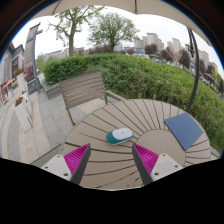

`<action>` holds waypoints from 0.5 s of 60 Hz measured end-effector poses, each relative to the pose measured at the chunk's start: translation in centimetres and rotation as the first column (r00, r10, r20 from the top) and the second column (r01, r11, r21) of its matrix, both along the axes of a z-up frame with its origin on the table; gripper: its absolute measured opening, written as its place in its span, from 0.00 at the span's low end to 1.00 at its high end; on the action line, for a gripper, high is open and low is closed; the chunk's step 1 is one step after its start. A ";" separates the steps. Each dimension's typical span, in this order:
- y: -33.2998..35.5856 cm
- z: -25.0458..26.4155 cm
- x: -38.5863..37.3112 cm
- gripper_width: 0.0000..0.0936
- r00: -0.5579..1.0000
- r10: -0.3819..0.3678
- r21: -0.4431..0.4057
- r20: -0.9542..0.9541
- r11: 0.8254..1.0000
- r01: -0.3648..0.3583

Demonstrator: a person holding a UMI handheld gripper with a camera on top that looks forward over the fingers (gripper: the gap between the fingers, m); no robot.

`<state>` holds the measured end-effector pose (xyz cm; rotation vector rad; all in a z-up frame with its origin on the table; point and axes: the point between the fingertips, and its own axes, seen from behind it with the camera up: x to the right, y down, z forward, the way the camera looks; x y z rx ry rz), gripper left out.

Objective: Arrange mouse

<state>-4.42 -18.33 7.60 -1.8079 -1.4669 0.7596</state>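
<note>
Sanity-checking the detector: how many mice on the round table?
1. A white mouse lies on the slatted round table, just ahead of the open gripper and between its fingers' lines, left of the blue-grey mouse pad. None seem hidden.

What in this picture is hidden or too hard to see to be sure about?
- Mouse, gripper view: too small to tell its buttons or which way it faces.
- Blue pad: its far corner is cut off beyond the round table's rim.
- Hand-held gripper: only the open fingers show; the hand holding it is out of view.
- Bench: its legs are hidden behind the table.
</note>
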 end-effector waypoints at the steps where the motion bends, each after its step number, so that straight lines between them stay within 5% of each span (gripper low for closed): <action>1: 0.1 -0.4 -0.4 0.91 1.000 -0.003 -0.001 -0.002 1.000 0.003; 30: 2.2 -8.4 -9.3 0.92 0.998 -0.051 0.016 0.023 0.999 0.051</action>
